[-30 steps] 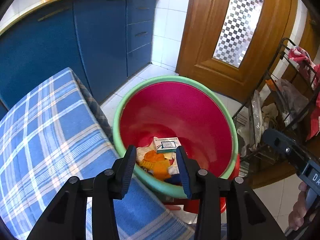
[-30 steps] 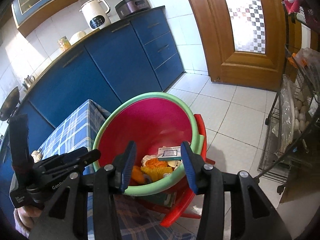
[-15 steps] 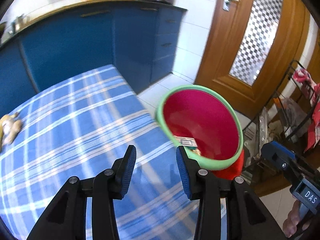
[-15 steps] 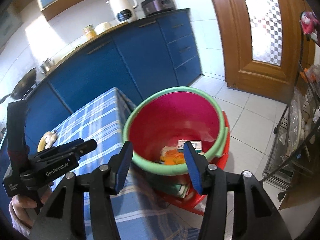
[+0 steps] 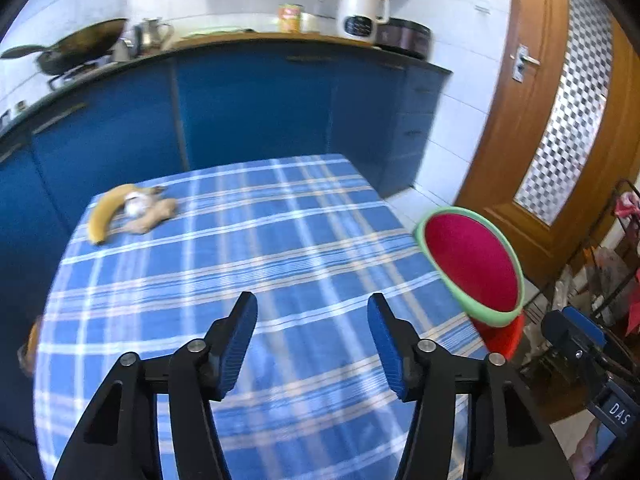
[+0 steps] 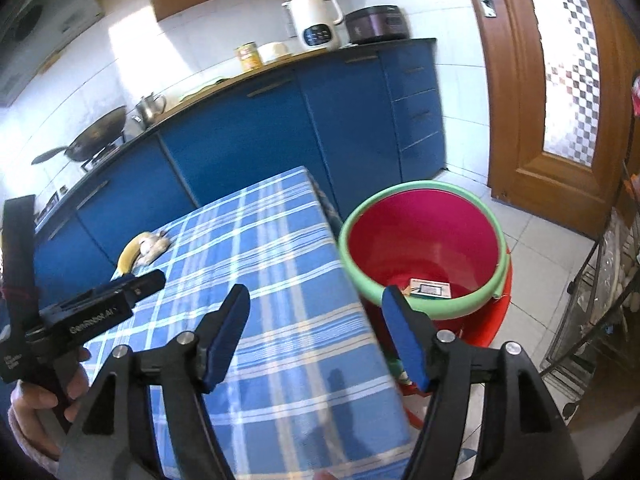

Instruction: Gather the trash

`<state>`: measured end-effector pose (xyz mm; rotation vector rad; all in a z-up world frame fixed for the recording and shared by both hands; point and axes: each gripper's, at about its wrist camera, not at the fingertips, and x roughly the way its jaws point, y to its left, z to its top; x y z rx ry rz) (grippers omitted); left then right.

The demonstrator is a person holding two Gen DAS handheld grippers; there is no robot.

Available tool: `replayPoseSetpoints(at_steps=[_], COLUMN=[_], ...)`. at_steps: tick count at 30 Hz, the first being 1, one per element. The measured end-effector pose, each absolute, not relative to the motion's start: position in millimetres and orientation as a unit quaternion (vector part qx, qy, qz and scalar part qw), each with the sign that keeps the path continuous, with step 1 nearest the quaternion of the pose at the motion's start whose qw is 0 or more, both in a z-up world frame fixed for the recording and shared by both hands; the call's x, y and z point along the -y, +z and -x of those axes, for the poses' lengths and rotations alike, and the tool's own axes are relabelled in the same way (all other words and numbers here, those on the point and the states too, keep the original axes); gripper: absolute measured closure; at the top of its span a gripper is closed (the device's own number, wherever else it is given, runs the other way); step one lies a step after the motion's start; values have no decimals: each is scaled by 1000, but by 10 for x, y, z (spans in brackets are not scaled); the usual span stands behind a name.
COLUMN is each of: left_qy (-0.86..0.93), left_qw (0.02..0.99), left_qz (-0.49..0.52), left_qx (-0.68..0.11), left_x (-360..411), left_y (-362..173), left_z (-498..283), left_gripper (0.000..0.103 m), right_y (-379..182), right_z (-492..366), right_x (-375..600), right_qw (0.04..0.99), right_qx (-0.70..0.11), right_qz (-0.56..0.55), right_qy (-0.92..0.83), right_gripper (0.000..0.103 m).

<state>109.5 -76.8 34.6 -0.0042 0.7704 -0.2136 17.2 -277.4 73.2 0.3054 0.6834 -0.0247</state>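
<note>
The checked tablecloth (image 5: 280, 264) is lying bare beside the red bucket (image 6: 424, 240); at its far corner a banana (image 5: 105, 212) and scraps are waiting. Both the left gripper (image 5: 312, 344) and right gripper (image 6: 316, 332) are spreading wide, holding nothing; better approaching the banana low, jaws straddling it.

A: What covers the table (image 5: 280, 264)?

B: A blue plaid cloth, over the whole top and down the edges.

A: Anything on it?

B: At the far left corner, a banana (image 5: 105, 213) with a pale knobbly piece (image 5: 154, 216) touching it, maybe ginger. At the left edge, something orange (image 5: 30, 346), too blurred to name.
</note>
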Motion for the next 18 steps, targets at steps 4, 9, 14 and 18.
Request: replayPoseSetpoints(at_steps=[4,9,14,18], left_qy=[-70,-50,-39,-36], left_qw=[930,936,940,944], left_qz=[4,13,27,29], left_qx=[-360,-349,-339,-328], left_x=[550,345,221,158], left_y=[412,444,472,526], left_z=[-884,-651,-489,-371], left_gripper=[34,32,30,30], right_y=[752,782,848,867], right_z=[-96,32,168,242], right_x=[2589,2351,2200,2167], right_qw=[932,937,944,946], right_qx=[-333,-324,-311,-305], right_qz=[-142,-126,-113,-109], right_qy=[-1,10,11,8], right_gripper=[28,22,21,20])
